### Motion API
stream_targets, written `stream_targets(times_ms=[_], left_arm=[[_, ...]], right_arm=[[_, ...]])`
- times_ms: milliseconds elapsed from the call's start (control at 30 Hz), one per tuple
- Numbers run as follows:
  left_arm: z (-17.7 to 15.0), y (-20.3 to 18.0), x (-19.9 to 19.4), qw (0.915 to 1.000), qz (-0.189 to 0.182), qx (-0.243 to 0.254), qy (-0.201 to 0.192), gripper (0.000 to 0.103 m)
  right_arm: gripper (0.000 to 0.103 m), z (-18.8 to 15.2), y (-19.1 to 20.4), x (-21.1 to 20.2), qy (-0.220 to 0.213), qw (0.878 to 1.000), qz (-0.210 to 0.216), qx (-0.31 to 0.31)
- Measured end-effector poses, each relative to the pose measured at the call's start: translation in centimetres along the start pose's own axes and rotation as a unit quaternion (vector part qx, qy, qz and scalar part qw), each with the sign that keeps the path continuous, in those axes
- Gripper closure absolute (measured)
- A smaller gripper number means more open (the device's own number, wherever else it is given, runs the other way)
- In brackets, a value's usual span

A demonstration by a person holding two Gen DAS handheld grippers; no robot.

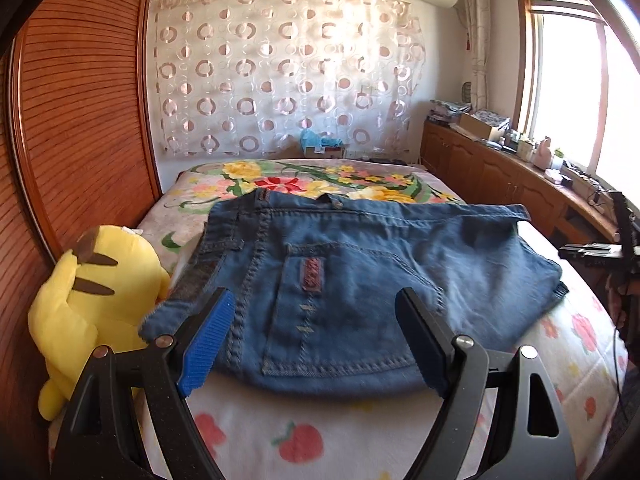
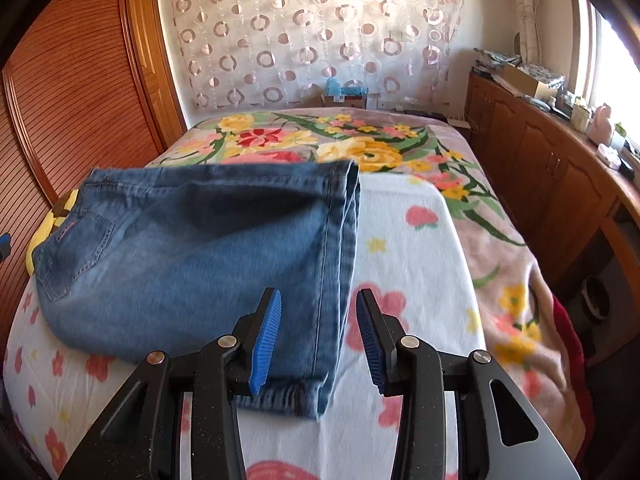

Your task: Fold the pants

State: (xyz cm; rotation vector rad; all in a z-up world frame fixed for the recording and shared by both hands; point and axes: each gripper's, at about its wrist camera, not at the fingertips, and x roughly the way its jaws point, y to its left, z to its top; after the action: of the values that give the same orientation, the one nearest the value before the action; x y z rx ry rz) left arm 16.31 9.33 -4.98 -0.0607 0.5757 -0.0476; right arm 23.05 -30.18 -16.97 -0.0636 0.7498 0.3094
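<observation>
Here we are over the bed (image 1: 248, 432), and the jeans (image 1: 360, 280) lie folded across the white sheet with its pink flowers and strawberries. From the left wrist view we see the waistband end: a back pocket (image 1: 340, 312) with pale stitching faces up, and the waistband runs along the far edge. Our left gripper (image 1: 316, 340) hangs just above the near edge of the denim, jaws spread wide, blue ribbed pad on one finger, nothing between them. A yellow plush toy (image 1: 92, 304) sits at the left side of the bed, just beside the jeans and against the wooden wardrobe (image 1: 80, 100).

Over to the right wrist view. The jeans (image 2: 200, 248) stretch away to the left, and the leg hems (image 2: 344, 240) stack up along the right edge of the fold, with one cuff end lying nearest us. Our right gripper (image 2: 320, 336) hovers over that hem edge, jaws apart at a middling gap, both blue pads showing, and no cloth is pinched. We cannot tell whether the fingertips touch the fabric.

Beyond the jeans a floral blanket (image 2: 360, 148) covers the far half of the bed. A curtain with pink rings (image 2: 312, 32) hangs on the back wall, and wooden cabinets (image 2: 540, 168) run along the right under the window.
</observation>
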Motion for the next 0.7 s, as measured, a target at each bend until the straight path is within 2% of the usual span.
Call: stream_targets(times_ms=[133,367,400,500,700], left_arm=[[-1.3,-1.2,-1.1,0.9999,0.006,0.01,0.005,0.02],[-2.8,-2.2,-3.0,1.0,-0.008,0.001,0.002,0.02],[-3.0,-2.3,-3.2,1.0,-0.01,-0.001,0.001,0.02],[-3.5,-2.6,-3.5,0.9999,-0.013,-0.002,0.004,0.02],[-4.0,-2.6,-3.6,0.9999,-0.008,0.0,0.009,0.02]], right_arm=[[0.062,-1.2,0.2,0.4,0.013,1.0,-0.001,0.008],[0.063,-2.0,-0.7,1.5,0.029,0.998,0.003,0.05],[0.074,-1.9,-0.7,1.4,0.028,0.998,0.008,0.053],[0.091,-1.9,-0.3,0.6,0.017,0.998,0.036,0.05],[0.092,-2.0,0.2,-3.5,-0.029,0.997,0.062,0.045]])
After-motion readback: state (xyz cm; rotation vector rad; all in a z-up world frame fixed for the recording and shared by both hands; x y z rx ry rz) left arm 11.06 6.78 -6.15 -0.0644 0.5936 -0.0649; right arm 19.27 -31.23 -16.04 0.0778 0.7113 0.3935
